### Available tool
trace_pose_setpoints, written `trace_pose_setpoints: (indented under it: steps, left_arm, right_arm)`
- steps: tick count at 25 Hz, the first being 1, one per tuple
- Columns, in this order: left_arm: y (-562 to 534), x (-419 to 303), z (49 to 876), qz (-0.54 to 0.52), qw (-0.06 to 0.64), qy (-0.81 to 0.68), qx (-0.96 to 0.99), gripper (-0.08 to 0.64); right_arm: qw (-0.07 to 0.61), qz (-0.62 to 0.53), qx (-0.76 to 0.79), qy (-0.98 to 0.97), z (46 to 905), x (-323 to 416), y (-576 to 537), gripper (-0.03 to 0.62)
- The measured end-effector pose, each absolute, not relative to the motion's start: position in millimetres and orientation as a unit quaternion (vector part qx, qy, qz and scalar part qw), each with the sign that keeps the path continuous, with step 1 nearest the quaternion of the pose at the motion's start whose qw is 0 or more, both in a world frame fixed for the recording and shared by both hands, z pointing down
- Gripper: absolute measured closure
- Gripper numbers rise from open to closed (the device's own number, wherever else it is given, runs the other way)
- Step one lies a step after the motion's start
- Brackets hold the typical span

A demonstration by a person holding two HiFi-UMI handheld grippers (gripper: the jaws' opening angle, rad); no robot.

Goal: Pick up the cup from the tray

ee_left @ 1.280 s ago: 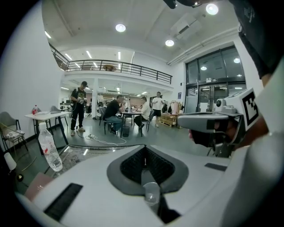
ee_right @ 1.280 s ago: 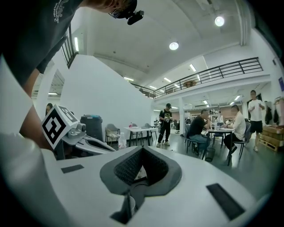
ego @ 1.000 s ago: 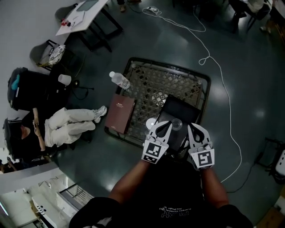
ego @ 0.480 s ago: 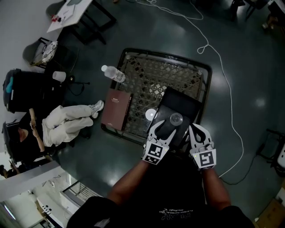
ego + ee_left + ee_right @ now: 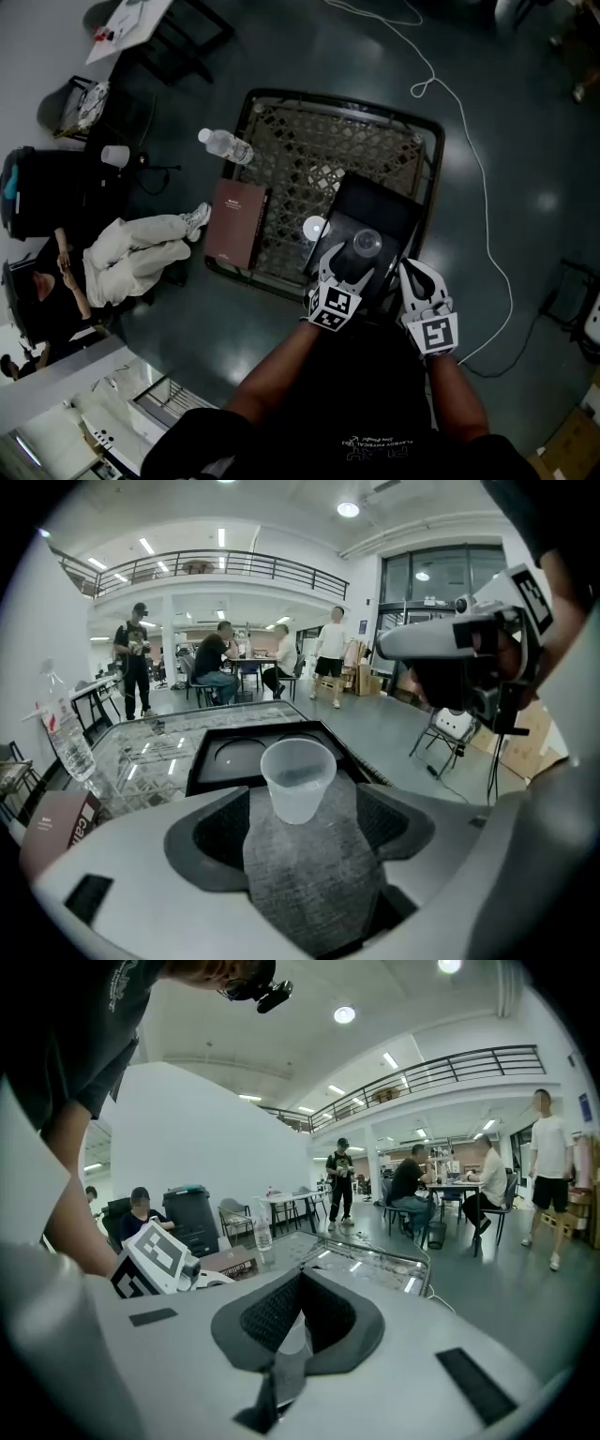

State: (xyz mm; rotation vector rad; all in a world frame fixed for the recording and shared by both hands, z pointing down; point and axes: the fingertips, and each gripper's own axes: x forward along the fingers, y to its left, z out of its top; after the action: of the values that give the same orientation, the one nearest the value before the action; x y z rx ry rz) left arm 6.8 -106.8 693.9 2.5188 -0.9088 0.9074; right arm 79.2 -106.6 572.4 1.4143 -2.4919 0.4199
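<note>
The cup sits upright on the tray, toward its near edge. Our left gripper has just been opening its jaws. They're spread wide now with nothing between them yet, and the cup is right in front of the gap. We'd slide in low over the tray's near edge so the pads land mid-wall on both sides, then squeeze gently, since that thin plastic looks like it'd buckle. Our right gripper sits closed and empty off the tray's near right corner, so we'd keep it there.
</note>
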Motion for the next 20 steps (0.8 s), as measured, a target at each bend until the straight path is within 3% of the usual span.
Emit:
trace_pose_setpoints:
  steps: [20]
  left_arm:
    - [-131,32,720,0.331,0.122,-0.313,0.882,0.209]
  right_arm:
    - [0.121,0.181,0.488,-0.845,588,91,-107,0.584]
